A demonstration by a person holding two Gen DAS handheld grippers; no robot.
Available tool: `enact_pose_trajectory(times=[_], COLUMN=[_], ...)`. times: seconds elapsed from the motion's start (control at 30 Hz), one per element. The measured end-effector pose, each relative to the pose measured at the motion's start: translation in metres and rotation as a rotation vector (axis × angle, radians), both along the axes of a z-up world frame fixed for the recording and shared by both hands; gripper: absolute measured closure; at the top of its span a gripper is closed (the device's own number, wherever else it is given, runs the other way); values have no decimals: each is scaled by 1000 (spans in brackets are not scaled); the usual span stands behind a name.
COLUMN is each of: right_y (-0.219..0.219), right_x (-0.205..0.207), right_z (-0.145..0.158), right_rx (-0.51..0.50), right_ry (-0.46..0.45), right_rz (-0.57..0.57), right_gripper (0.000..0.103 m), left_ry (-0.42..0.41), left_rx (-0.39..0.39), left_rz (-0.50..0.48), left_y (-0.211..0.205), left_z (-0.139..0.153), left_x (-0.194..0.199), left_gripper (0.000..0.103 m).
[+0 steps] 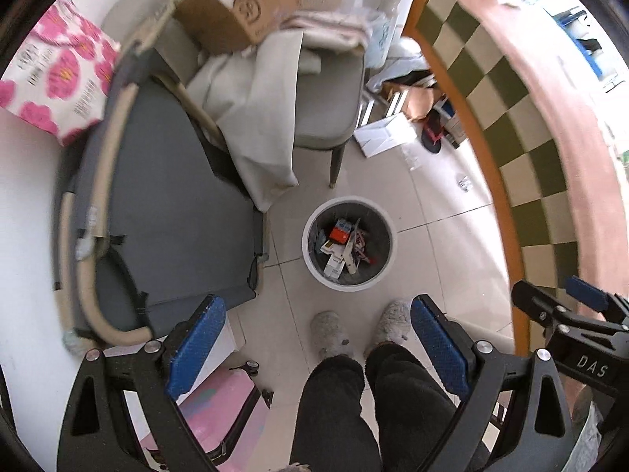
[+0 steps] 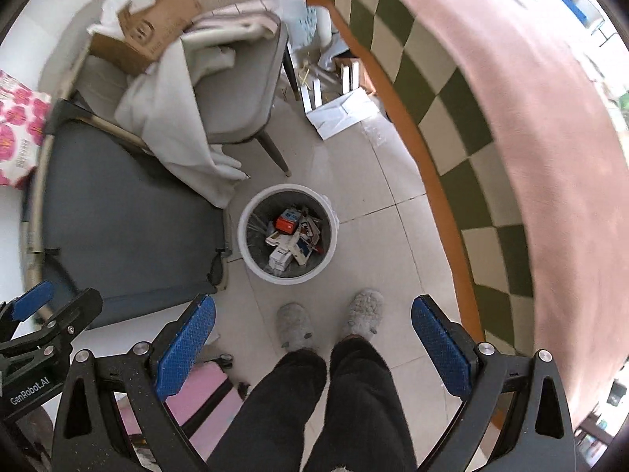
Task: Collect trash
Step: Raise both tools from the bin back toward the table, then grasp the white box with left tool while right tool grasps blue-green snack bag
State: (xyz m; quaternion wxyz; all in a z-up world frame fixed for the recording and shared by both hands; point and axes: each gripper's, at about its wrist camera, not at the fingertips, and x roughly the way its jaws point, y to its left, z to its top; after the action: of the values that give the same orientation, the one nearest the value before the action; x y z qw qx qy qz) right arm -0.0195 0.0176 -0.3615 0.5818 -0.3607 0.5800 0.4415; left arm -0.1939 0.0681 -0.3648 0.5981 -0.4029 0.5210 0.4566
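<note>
White trash bin stands on tiled floor, straight ahead and below both tools, just beyond person's slippers; boxes and wrappers already inside. Bin round, no long axis.

Left hand-held gripper spread wide, holding nothing. Right hand-held gripper also spread, empty.

Loose white paper lies on floor beyond bin, beside checkered rug; right side looks nearer, likely next pick.

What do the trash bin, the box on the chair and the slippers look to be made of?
Trash bin: probably smooth white plastic, with even matte walls and a grey liner. Box: brown corrugated cardboard, flaps open. Slippers: grey fuzzy fleece or plush, by their shaggy texture.
</note>
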Motion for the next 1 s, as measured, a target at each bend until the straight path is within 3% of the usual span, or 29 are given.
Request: enact_pose_trajectory(times=[0.23, 0.4, 0.47, 0.6, 0.77, 0.9, 1.0], right_y=[-22, -43, -57, -103, -181, -251, -285], right_x=[24, 96, 132, 234, 369, 491, 565], right_z=[59, 100, 113, 132, 134, 119, 97], right_rx=[93, 174, 201, 201, 156, 58, -49], right_ry=[108, 109, 89, 36, -40, -96, -165], right_rz=[-136, -305, -373, -559, -781, -932, -965], right_gripper=[2, 2, 2, 2, 2, 2, 2], left_ry=[-10, -2, -11, -28, -26, -32, -44], left_rx=[107, 212, 234, 257, 258, 235, 230], left_rz=[-31, -119, -180, -331, -525, -678, -778], left_y=[-3, 7, 10, 4, -21, -50, -75], left_z=[68, 110, 122, 139, 141, 132, 122], left_x=[24, 85, 124, 228, 375, 494, 579], left_gripper=[7, 6, 0, 0, 0, 0, 0])
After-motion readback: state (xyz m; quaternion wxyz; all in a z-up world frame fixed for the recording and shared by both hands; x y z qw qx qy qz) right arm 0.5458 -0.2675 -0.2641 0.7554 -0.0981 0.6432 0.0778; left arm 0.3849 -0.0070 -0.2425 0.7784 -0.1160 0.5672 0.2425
